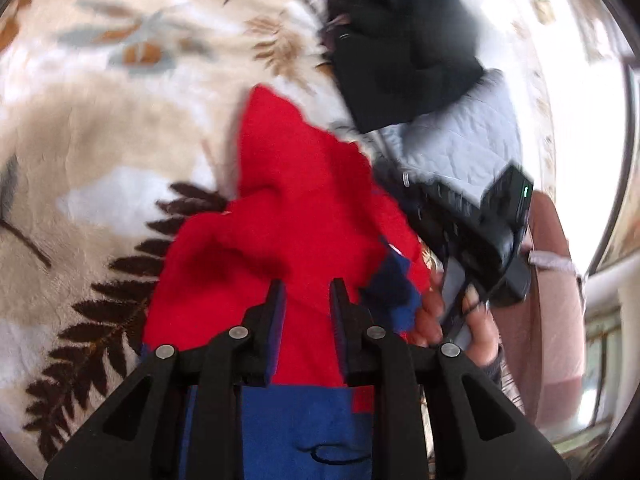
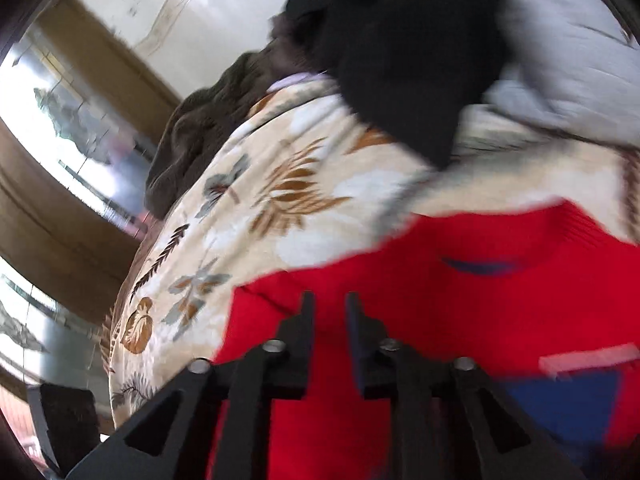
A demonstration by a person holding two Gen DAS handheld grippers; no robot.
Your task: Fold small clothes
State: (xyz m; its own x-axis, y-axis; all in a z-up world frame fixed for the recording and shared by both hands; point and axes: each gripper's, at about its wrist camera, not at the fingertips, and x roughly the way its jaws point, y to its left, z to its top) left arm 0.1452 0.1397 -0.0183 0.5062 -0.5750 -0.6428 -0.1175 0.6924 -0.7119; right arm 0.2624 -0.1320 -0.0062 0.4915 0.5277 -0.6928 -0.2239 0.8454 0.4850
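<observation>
A small red and blue knit sweater (image 1: 288, 208) hangs bunched over a leaf-patterned cream blanket (image 1: 100, 128). My left gripper (image 1: 307, 286) is shut on the sweater's red fabric, with its blue panel below the fingers. In the right wrist view the same sweater (image 2: 460, 304) spreads across the lower frame, neck opening to the right. My right gripper (image 2: 330, 300) is shut on its red fabric near the left edge. The right gripper's body (image 1: 492, 232) and the hand holding it show at the right of the left wrist view.
A black garment (image 1: 400, 52) and a pale quilted garment (image 1: 460, 144) lie on the blanket beyond the sweater. A dark brown knit (image 2: 208, 136) lies at the blanket's far edge (image 2: 224, 184). Wooden furniture and bright windows lie to the left.
</observation>
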